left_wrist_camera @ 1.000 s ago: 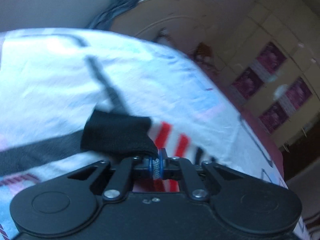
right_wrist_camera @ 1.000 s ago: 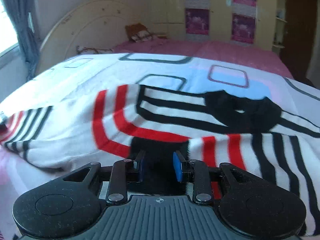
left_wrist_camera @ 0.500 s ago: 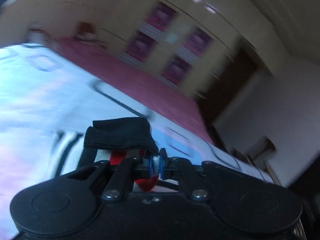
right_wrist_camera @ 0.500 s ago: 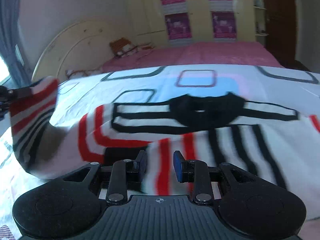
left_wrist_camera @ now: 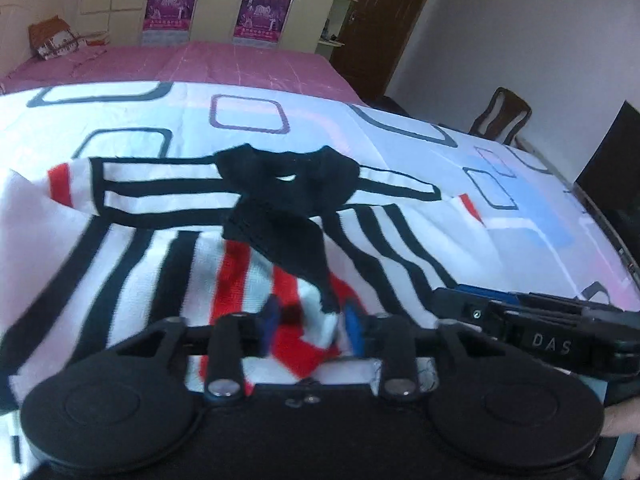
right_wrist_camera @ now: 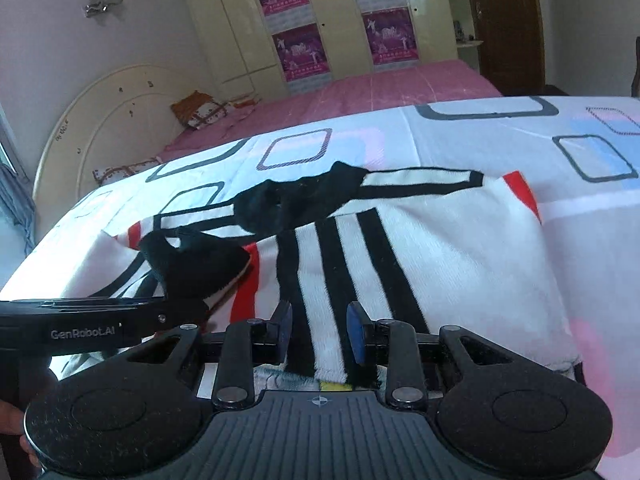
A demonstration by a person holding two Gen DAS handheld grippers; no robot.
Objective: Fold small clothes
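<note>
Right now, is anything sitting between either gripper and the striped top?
Nothing visible is. The striped top lies directly between the opening jaws of the left gripper, its black sleeve cuff draped just ahead. The hem also runs between the opening jaws of the right gripper. Only the patterned bedsheet lies underneath.

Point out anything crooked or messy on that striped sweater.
The folded-over sleeve lies slanted across the striped sweater, its black cuff crumpled under the collar, not square to the body.
</note>
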